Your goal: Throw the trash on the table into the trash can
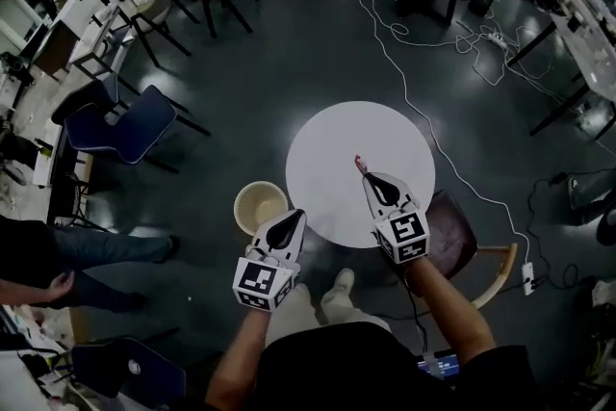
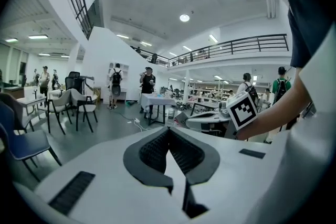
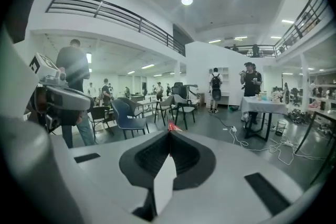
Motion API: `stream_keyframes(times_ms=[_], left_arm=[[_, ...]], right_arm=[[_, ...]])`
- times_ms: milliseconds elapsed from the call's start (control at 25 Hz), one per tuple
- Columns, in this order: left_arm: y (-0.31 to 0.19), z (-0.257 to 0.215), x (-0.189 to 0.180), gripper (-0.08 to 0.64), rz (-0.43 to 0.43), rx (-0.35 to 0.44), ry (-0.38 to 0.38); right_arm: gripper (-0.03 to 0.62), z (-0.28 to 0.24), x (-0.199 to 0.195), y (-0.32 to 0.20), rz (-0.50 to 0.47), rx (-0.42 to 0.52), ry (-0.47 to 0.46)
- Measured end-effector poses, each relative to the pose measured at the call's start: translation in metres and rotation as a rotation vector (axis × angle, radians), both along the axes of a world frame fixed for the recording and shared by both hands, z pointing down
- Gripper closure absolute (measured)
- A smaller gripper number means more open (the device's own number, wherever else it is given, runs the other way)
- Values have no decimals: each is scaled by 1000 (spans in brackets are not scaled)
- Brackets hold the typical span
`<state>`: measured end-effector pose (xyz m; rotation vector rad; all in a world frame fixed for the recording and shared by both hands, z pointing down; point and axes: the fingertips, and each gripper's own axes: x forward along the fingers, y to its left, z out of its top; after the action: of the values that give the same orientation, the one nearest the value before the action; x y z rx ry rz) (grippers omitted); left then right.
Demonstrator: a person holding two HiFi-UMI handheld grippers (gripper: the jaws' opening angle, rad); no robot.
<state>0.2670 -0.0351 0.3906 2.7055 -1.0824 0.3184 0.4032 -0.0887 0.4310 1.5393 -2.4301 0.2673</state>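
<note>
Trash scrap (image 1: 359,162), clenched in right hand-held gripper (image 1: 366,176), hangs over table (image 1: 356,125); trash can (image 1: 243,199) just beside its edge.

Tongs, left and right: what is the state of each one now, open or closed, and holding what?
Left tongs: closed, nothing between them.
Right tongs: closed on a small red scrap at the tips.
</note>
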Motion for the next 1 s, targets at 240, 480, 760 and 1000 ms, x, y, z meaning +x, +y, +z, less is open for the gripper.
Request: stream_keyframes(times_ms=[240, 480, 760, 1000], left_arm=[[4, 12, -52, 551, -99, -37, -6], [0, 14, -99, 551, -157, -42, -3], [-6, 17, -166, 551, -196, -37, 8], [-8, 29, -223, 551, -235, -66, 44]], right_arm=[[574, 3, -63, -6, -111, -6, -16], [574, 5, -115, -15, -173, -13, -17], [574, 10, -186, -19, -214, -16, -14], [574, 18, -250, -18, -245, -36, -9]])
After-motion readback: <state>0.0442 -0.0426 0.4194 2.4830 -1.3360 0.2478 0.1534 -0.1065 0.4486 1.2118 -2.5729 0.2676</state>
